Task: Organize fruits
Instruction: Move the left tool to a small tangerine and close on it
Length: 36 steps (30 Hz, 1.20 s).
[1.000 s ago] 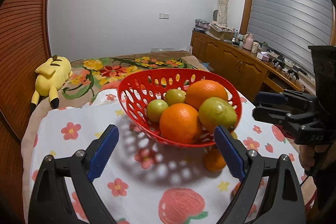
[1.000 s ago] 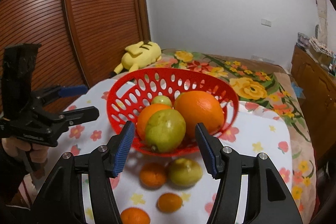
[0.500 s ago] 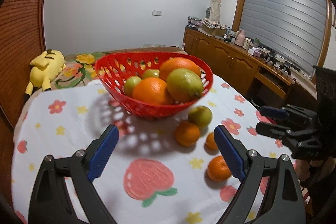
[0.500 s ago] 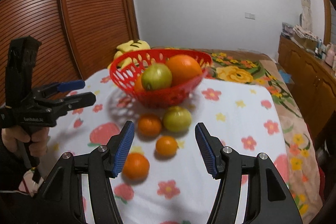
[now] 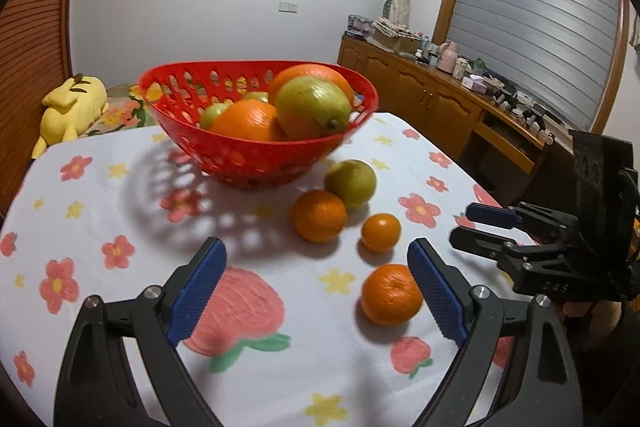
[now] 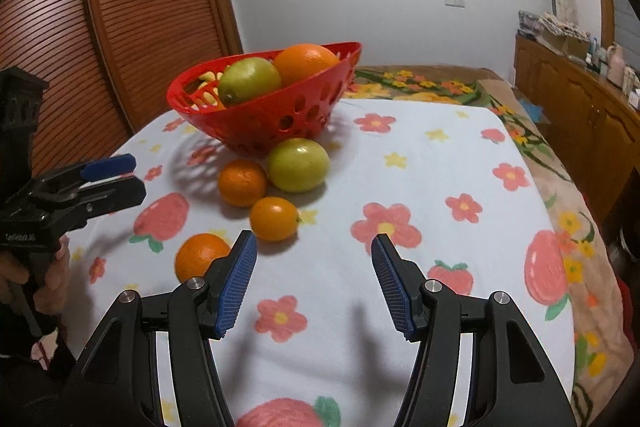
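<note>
On the flowered surface [image 5: 120, 195], four loose fruits wait beside a red basket [image 5: 256, 163].

Both the left hand-held gripper [image 5: 316, 291] and the right hand-held gripper [image 6: 312, 285] hover with jaws apart and empty, likely lining up a pick. Nearest the left one lies an orange [image 5: 391, 294]; a small orange [image 6: 274, 219], another orange [image 6: 242, 182] and a green fruit [image 6: 298, 165] cluster by the basket, which already holds several fruits.
</note>
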Each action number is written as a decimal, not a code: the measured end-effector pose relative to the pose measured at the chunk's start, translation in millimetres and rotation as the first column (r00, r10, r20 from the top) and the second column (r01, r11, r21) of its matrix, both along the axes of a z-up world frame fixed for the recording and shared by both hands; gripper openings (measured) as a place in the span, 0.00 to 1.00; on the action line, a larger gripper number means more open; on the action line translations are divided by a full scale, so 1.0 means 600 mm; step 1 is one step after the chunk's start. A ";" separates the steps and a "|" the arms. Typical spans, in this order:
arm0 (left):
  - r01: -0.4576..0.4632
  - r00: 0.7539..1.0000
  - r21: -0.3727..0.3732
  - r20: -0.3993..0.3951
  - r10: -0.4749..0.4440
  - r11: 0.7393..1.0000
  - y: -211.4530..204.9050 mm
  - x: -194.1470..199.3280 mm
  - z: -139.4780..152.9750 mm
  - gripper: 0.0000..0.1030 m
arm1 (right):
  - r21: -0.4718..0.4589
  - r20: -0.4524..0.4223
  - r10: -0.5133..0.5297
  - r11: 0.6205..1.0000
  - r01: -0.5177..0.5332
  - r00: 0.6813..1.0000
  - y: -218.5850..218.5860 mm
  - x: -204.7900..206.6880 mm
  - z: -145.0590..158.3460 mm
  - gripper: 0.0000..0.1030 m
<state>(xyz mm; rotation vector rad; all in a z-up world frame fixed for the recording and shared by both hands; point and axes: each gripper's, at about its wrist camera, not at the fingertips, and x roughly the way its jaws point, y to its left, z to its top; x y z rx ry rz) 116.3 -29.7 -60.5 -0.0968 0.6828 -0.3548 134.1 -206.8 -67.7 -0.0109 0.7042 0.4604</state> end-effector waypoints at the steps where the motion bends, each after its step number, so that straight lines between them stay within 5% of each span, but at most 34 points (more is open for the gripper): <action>1: 0.006 1.000 0.000 -0.002 -0.006 1.000 -0.003 0.000 -0.001 0.90 | -0.001 -0.001 -0.002 1.000 0.002 1.000 -0.002 0.002 -0.002 0.60; 17: 0.093 0.993 0.020 -0.069 -0.092 0.995 -0.053 0.004 -0.030 0.86 | 0.041 -0.025 -0.050 0.998 0.051 0.998 -0.028 0.009 -0.024 0.59; 23: 0.133 0.985 0.030 -0.116 -0.128 0.991 -0.068 0.009 -0.046 0.76 | 0.036 -0.019 -0.047 0.998 0.048 0.999 -0.024 0.007 -0.024 0.59; 33: 0.225 0.960 -0.012 -0.172 -0.223 0.974 -0.087 0.012 -0.061 0.44 | 0.027 -0.017 -0.034 0.999 0.035 0.999 -0.017 0.005 -0.024 0.59; 36: 0.225 0.961 -0.006 -0.166 -0.222 0.974 -0.084 0.007 -0.058 0.43 | 0.020 -0.016 -0.031 0.999 0.031 0.999 -0.014 0.004 -0.024 0.59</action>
